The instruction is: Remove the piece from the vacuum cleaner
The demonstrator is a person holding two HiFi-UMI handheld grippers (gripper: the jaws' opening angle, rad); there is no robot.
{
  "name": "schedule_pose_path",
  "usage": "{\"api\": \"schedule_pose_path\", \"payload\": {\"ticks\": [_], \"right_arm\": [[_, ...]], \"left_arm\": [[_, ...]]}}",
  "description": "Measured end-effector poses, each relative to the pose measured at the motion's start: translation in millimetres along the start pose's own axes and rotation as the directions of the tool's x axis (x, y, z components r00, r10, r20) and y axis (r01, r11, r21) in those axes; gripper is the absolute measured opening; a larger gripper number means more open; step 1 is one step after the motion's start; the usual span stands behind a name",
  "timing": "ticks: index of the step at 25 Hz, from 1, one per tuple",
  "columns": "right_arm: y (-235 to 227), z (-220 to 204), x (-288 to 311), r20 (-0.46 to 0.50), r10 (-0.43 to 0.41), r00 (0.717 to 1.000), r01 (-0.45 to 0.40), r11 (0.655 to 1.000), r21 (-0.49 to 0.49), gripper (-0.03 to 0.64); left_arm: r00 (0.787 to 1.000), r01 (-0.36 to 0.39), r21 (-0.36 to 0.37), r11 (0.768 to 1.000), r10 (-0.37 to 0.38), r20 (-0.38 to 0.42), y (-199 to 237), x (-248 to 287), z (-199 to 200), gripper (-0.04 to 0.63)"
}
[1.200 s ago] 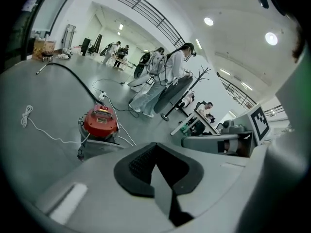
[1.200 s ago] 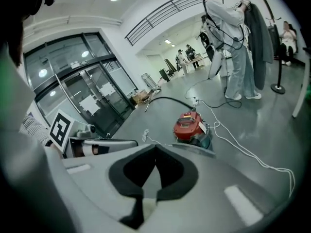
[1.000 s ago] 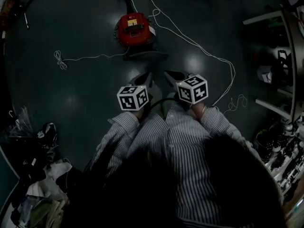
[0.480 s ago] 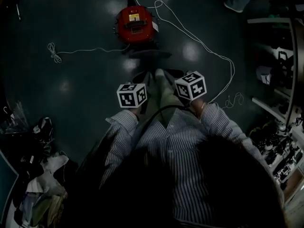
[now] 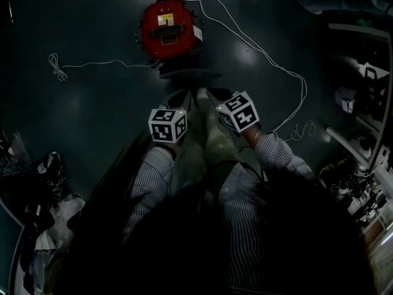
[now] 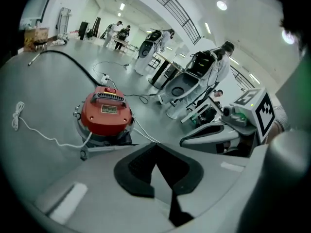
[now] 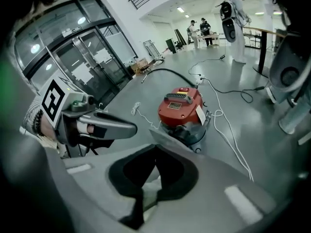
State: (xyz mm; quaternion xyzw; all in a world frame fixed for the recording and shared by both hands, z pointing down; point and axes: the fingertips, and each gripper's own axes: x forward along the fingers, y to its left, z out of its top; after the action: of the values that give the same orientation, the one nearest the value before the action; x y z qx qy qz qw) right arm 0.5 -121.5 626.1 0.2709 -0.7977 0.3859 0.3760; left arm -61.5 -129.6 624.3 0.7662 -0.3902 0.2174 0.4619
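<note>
The red round vacuum cleaner [image 5: 164, 29] stands on the dark floor, and a flat grey piece [image 5: 184, 74] sticks out at its near side. It shows again in the left gripper view [image 6: 106, 113] and the right gripper view [image 7: 182, 108]. My left gripper [image 5: 184, 98] and right gripper [image 5: 212, 95] hang side by side just short of that piece, touching nothing. Both point at the vacuum. The jaws of each are shut with nothing between them, as seen at the left gripper [image 6: 155, 148] and the right gripper [image 7: 155, 148].
A white cord [image 5: 264, 54] runs from the vacuum off to the right, and another white cord [image 5: 92, 65] trails left. A black hose [image 6: 68, 62] leaves the vacuum's far side. Shelves [image 5: 362, 103] stand at the right, clutter [image 5: 37, 189] at the left. People and machines [image 6: 194, 76] stand farther off.
Both grippers have drawn closer together and a little nearer the vacuum's flat piece. The view has shifted, so the vacuum sits higher in the picture. Both stay shut.
</note>
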Motion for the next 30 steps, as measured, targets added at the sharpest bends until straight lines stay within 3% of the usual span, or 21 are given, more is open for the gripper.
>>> {"api": "schedule_pose_path", "payload": {"ticks": [3,9,11,16,19,23,25,26,30], "right_arm": [[-15.8,-5.5,23.1,-0.005,-0.003,1.000,0.003,1.000,-0.025,0.003],[-45.1,-29.6,63.6,-0.037,-0.018,0.999,0.016,0.998,-0.055,0.015],[-55.9,-35.1,74.8,-0.035,-0.026,0.999,0.024,0.998,-0.057,0.020],[-78.1,-33.1,91.9,-0.028,-0.063,0.998,0.060,0.994,-0.092,0.048],[-85.0,-30.9,102.6,-0.054,-0.079,0.995,0.070,0.985,-0.158,0.101],[-91.9,-31.7,123.6,-0.123,-0.101,0.987,0.062,0.955,-0.289,0.124],[-92.4,-34.5,133.9,-0.142,-0.097,0.985,0.046,0.945,-0.324,0.124],[-93.2,-37.6,138.4,-0.154,-0.099,0.983,0.041,0.940,-0.340,0.124],[-105.4,-53.4,152.6,-0.202,-0.171,0.964,0.080,0.915,-0.395,0.124]], "left_arm": [[0.998,-0.052,0.025,0.998,0.051,0.046,18.5,23.9,-8.4,0.005],[0.992,-0.130,0.168,0.977,0.129,0.013,50.0,63.7,-36.9,0.005],[0.990,-0.141,0.210,0.968,0.143,0.001,57.3,74.6,-41.5,0.085],[0.982,-0.185,0.267,0.946,0.188,0.013,76.7,90.3,-35.0,0.106],[0.980,-0.186,0.353,0.917,0.197,0.007,82.5,98.5,-26.5,0.135],[0.980,-0.147,0.497,0.856,0.195,-0.047,92.1,116.2,-24.0,0.141],[0.975,-0.128,0.569,0.812,0.209,-0.078,97.1,121.9,-27.4,0.141],[0.970,-0.121,0.615,0.779,0.226,-0.095,99.9,123.8,-30.3,0.143],[0.931,-0.064,0.793,0.605,0.323,-0.172,115.0,131.5,-49.1,0.167]]}}
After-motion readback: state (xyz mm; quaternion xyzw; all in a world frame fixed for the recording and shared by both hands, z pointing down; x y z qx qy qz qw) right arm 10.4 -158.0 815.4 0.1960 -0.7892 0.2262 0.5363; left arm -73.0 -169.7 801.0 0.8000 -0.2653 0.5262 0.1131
